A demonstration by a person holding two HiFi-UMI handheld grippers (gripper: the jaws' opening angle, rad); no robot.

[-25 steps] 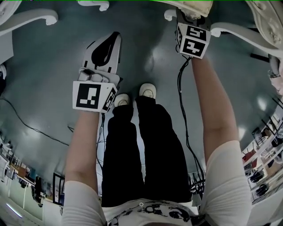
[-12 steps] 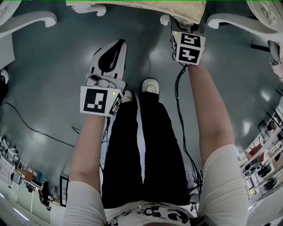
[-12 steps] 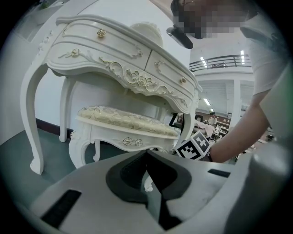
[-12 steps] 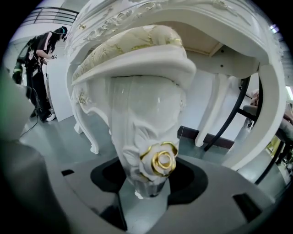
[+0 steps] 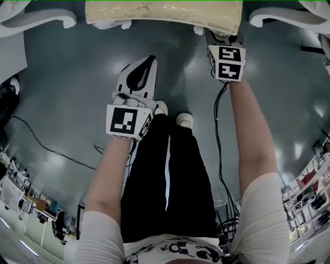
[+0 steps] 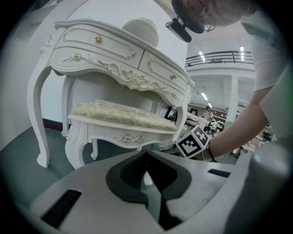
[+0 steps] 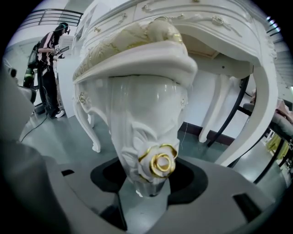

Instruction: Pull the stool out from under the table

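The right gripper (image 7: 149, 183) is clamped on a corner leg of the stool (image 7: 137, 68), at its gold rose (image 7: 161, 162). The stool stands partly under the desk (image 6: 119, 59). The left gripper (image 6: 149, 180), jaws together and empty, hangs over the floor (image 5: 67, 87) near it.

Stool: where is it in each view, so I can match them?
Head view: stool along the top edge, centre.
Left gripper view: left of centre, below the drawers of the table.
Right gripper view: fills the centre, its rose-carved corner leg between the jaws of the right gripper.
Shared landmark: the white table, its curved legs beside the stool in all three.
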